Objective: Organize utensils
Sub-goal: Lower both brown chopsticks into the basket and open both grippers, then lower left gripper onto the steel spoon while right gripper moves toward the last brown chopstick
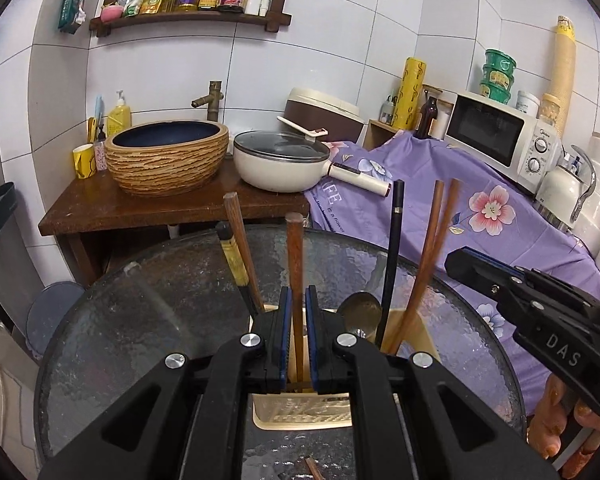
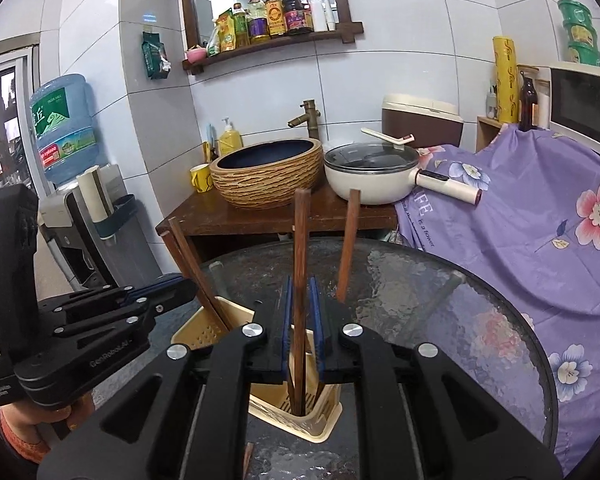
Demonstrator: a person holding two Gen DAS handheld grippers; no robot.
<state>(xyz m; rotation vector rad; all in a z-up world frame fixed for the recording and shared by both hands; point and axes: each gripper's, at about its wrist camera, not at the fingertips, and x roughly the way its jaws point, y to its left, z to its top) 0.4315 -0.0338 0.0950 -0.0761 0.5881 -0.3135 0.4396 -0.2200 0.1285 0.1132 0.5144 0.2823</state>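
On the left gripper (image 1: 298,292) the fingers seem to pinch a wooden chopstick (image 1: 295,248) that stands in the beige utensil holder (image 1: 300,420). The fingers of the right gripper (image 2: 300,284) stand narrowly apart around a second chopstick (image 2: 301,240) without pressing it. Let each tip settle on the holder's floor, part the fingers fully, then lift straight up clear of the neighbours. In the left view I count six upright chopsticks, one metal spoon (image 1: 360,310), one holder and one stray chopstick (image 1: 313,469) on the glass desk (image 1: 160,300).

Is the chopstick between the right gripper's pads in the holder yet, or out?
In: the brown chopstick stands near upright, its lower end inside the beige holder. Right gripper pads show gaps either side.
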